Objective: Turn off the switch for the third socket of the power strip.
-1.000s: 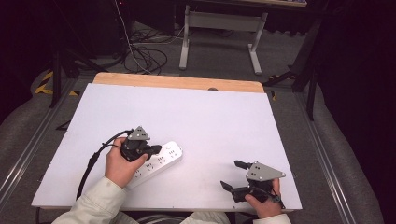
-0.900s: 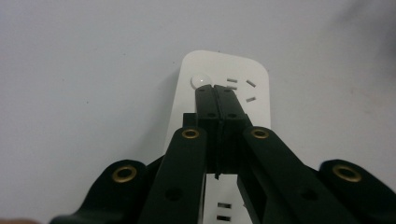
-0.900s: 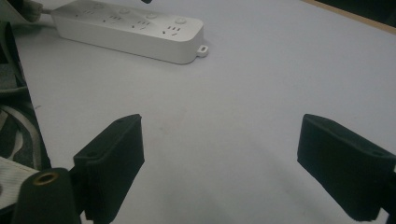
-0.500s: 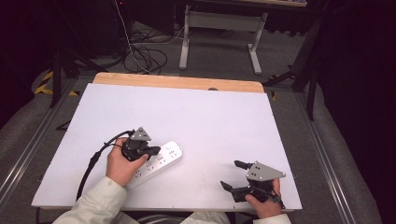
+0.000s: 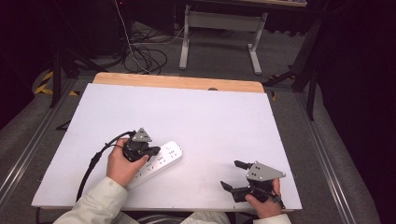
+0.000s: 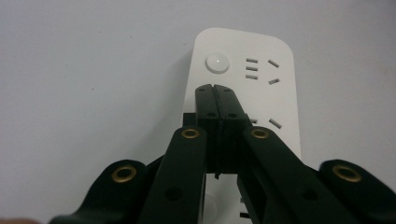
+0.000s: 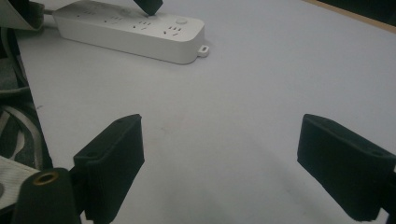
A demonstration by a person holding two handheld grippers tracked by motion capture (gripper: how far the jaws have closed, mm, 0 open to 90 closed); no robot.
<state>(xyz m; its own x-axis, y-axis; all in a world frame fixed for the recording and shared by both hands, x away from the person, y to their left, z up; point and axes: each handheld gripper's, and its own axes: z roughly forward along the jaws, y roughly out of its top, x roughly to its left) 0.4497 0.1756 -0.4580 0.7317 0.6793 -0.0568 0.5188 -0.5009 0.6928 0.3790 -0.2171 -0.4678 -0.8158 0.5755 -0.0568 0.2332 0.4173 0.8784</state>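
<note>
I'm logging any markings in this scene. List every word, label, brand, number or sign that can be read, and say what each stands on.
No readable text in these pictures.
Power strip: plain white top with a round button and socket slots, no print or brand to be made out.
Left gripper, right gripper: black, no lettering.
Table: plain white board, no marks.

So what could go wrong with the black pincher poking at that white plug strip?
The left gripper is shut, its tips over the power strip just short of the round button. It might slip into the socket slots instead. The strip lies loose on the table, so a push could slide it. The right gripper sits open and apart, not steadying anything.
</note>
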